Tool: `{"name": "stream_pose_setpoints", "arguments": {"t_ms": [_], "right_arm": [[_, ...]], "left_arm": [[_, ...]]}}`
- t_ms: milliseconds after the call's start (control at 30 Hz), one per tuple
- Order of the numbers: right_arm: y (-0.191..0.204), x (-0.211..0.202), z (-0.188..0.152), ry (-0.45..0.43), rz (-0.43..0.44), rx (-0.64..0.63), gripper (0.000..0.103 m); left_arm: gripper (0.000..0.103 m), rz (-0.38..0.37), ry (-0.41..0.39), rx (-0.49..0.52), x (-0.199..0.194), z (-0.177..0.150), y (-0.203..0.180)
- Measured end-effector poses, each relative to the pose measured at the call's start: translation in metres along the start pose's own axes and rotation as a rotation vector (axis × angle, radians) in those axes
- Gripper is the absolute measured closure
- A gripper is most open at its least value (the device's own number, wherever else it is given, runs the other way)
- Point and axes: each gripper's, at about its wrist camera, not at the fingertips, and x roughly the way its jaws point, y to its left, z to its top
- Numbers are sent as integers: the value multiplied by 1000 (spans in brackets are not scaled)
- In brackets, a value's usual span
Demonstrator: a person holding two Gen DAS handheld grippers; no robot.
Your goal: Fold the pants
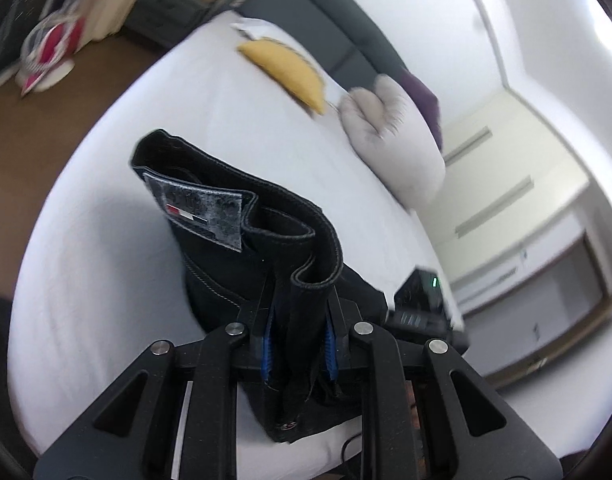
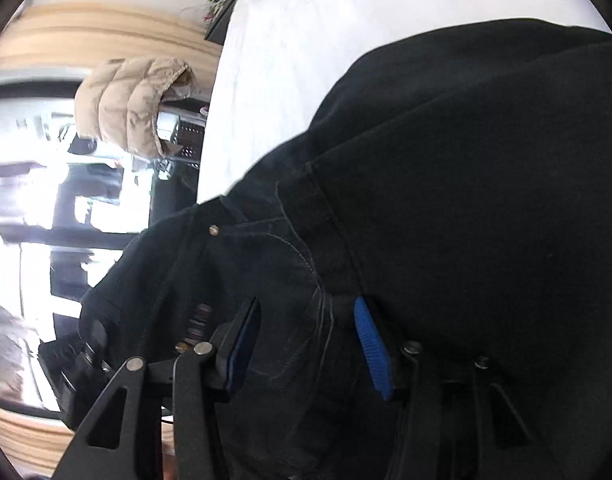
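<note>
1. The left claw [image 1: 298, 336] pinches the black jeans [image 1: 241, 240] at the waistband, lifting it off the bed [image 1: 105, 240].
2. The right claw [image 2: 306, 344] grips denim near the pocket, probably to square the fold.

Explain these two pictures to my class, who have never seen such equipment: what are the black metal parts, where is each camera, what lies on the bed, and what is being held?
No robot here: a person holds a pair of hand-operated tongs in each hand, each carrying a wide-angle camera looking along its two fingers. The black bars at the bottom of each picture are those tongs.

The left-hand view shows the left tongs shut on the waistband of black denim pants, which bear a grey label. Beyond lie a white bed sheet, a flat yellow cushion and a pale grey pillow.

The right-hand view shows the right tongs, with blue ribbed pads, shut on bunched cloth of the same pants near a pocket. A beige quilted jacket hangs in the background.
</note>
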Motion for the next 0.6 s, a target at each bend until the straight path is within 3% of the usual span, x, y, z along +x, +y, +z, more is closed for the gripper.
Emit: {"name": "stream_pose_setpoints", "arguments": {"t_ms": [100, 167, 267, 467, 600], "right_arm": [[5, -29, 10, -58, 107, 30, 40], [13, -52, 18, -89, 165, 19, 26], [30, -75, 25, -95, 227, -31, 19], [63, -78, 25, -22, 176, -193, 14], [59, -59, 32, 29, 92, -188, 14]], "left_arm": [[85, 1, 38, 110, 26, -4, -41], [85, 2, 76, 196, 46, -12, -68], [85, 30, 119, 317, 78, -27, -104], [85, 61, 183, 453, 117, -59, -138], [85, 78, 197, 511, 132, -71, -155]]}}
